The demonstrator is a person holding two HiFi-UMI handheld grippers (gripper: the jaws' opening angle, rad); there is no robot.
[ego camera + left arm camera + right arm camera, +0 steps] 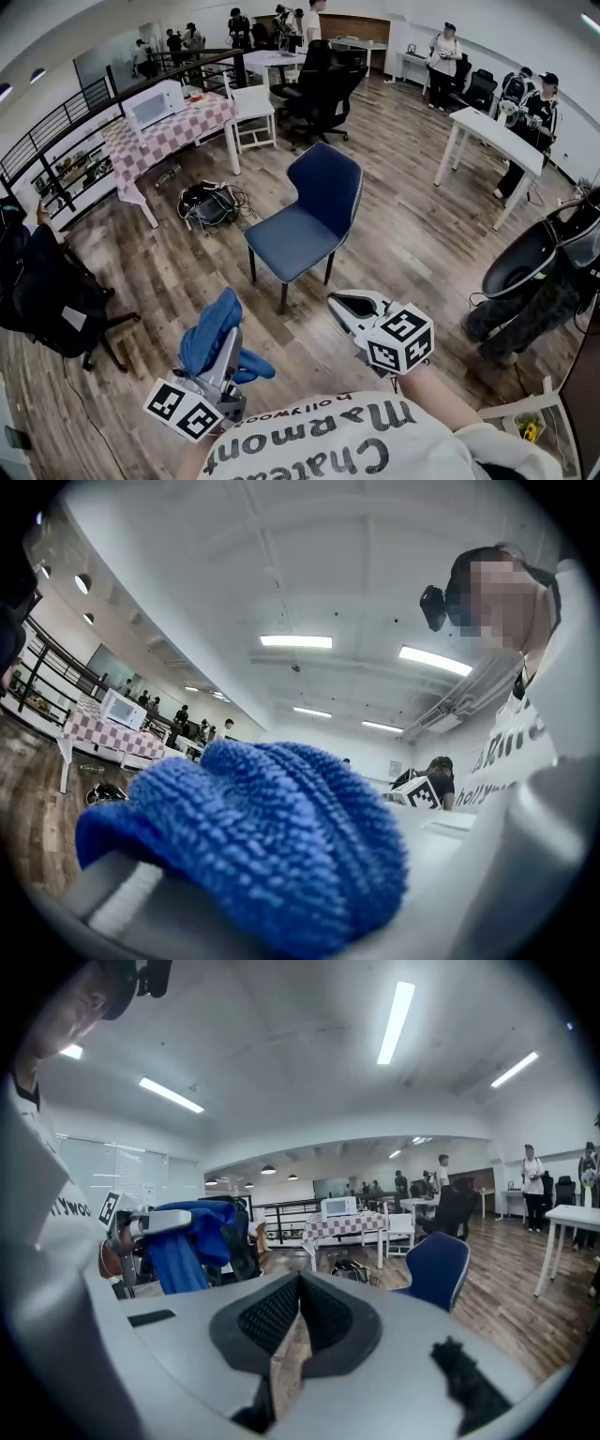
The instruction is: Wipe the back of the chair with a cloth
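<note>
A blue upholstered chair [309,220] on thin dark legs stands on the wooden floor in the middle of the head view, its back [326,187] towards the right; the same chair [439,1267] shows small in the right gripper view. My left gripper [221,323] is shut on a blue knitted cloth [210,331], held low and well short of the chair. The cloth [253,836] fills the left gripper view. My right gripper [345,304] is shut with nothing in it, its dark pads [323,1321] meeting at the tips, also short of the chair.
A table with a checked cover [167,136] and a microwave [153,103] stands at the back left. A black bag [208,203] lies on the floor beside it. A white table [497,141] and people [534,122] are at the right. Black office chairs [319,89] stand behind.
</note>
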